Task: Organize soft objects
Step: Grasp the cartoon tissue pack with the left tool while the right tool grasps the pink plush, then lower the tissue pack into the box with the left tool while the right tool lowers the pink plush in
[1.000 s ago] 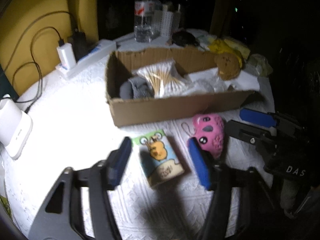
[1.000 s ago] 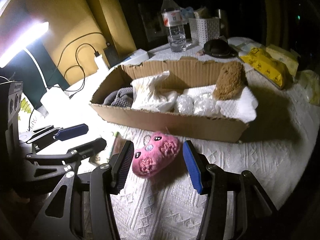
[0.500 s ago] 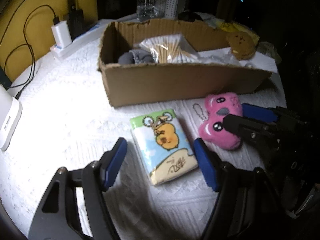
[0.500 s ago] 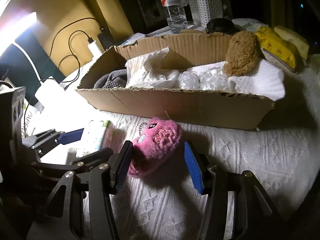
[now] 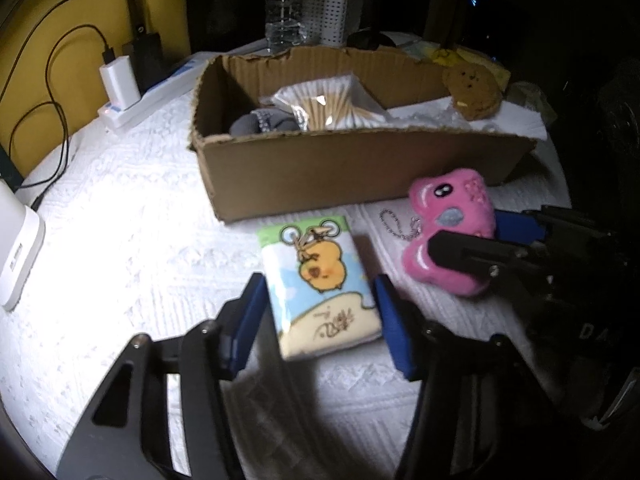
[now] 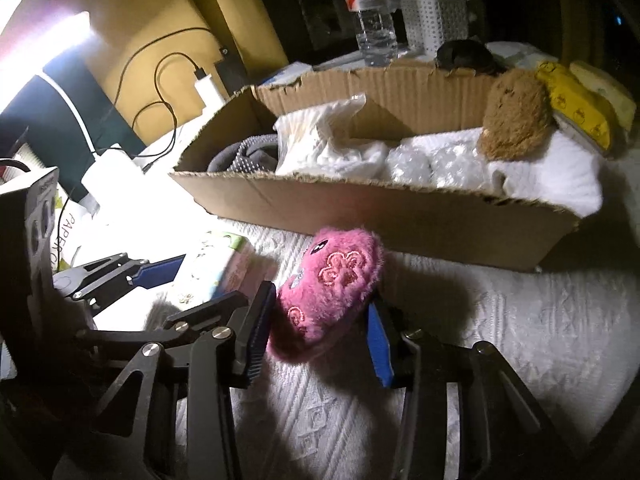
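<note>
A tissue pack [image 5: 316, 280] printed with a yellow cartoon lies on the white quilted cloth, in front of the cardboard box [image 5: 320, 168]. My left gripper [image 5: 320, 324] straddles it, its jaws closing, with both blue pads against the pack's long sides. To its right is a pink plush keychain toy [image 5: 452, 208]. My right gripper [image 6: 318, 336] has that pink plush [image 6: 332, 280] squeezed between its pads, jaws still closing, and the toy is tipped up on edge. In the right wrist view, the left gripper [image 6: 188, 288] flanks the tissue pack [image 6: 216, 260].
The box [image 6: 360, 208] holds a grey cloth, a bag of cotton swabs [image 5: 332, 100], bubble wrap, a white towel and a brown plush [image 6: 512, 116]. Behind it stand a water bottle [image 5: 284, 8] and a white basket [image 5: 328, 16]. A power strip with a charger [image 5: 120, 88] lies at the left.
Both grippers have drawn their jaws in, the left onto the tissue pack and the right onto the pink plush. The plush has tipped up between the right pads.
</note>
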